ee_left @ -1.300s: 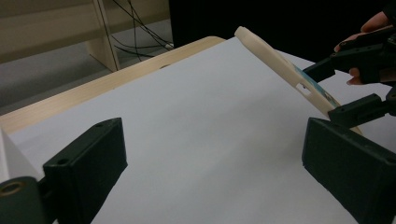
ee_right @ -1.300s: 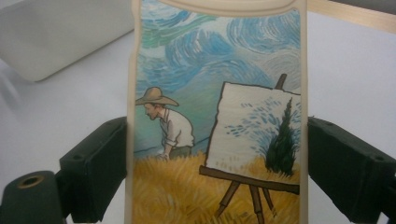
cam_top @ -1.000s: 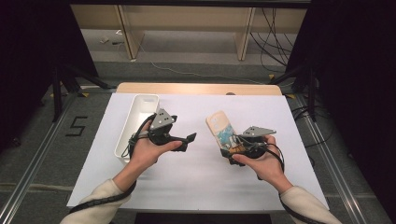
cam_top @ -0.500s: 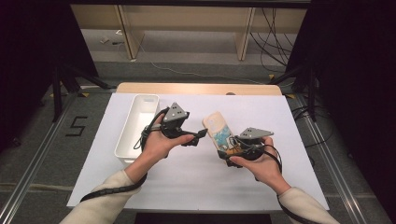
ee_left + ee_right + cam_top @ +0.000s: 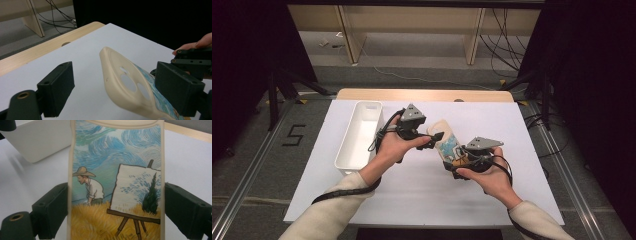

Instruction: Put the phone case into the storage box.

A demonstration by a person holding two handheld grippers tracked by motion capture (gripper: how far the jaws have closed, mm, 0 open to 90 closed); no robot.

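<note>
Two grippers meet over the middle of a white-covered table [image 5: 412, 200] in the high view, and we describe them as the person's own left and right. The right gripper [image 5: 451, 159] holds a cream phone case [image 5: 446, 139] by its lower end, tilted up off the table and pointing toward the far edge. The left gripper [image 5: 435, 139] has travelled from beside the white bin [image 5: 359, 137] at the left to the upper end of the case, where it sat well apart a second ago. In the left gripper view, the case [image 5: 125, 82] lies between the two black jaws with its camera cut-outs facing us; the jaws have just been closing in, yet a clear gap remains on the left side, and on the right we cannot tell whether the pad touches, so we read this gripper as not yet gripping. In the right gripper view, both jaws press the long edges of the case [image 5: 115, 182], clenched on it, and its painted picture of a man in a straw hat beside an easel faces the camera. We judge that a two-handed hold or a handover is about to begin.
</note>
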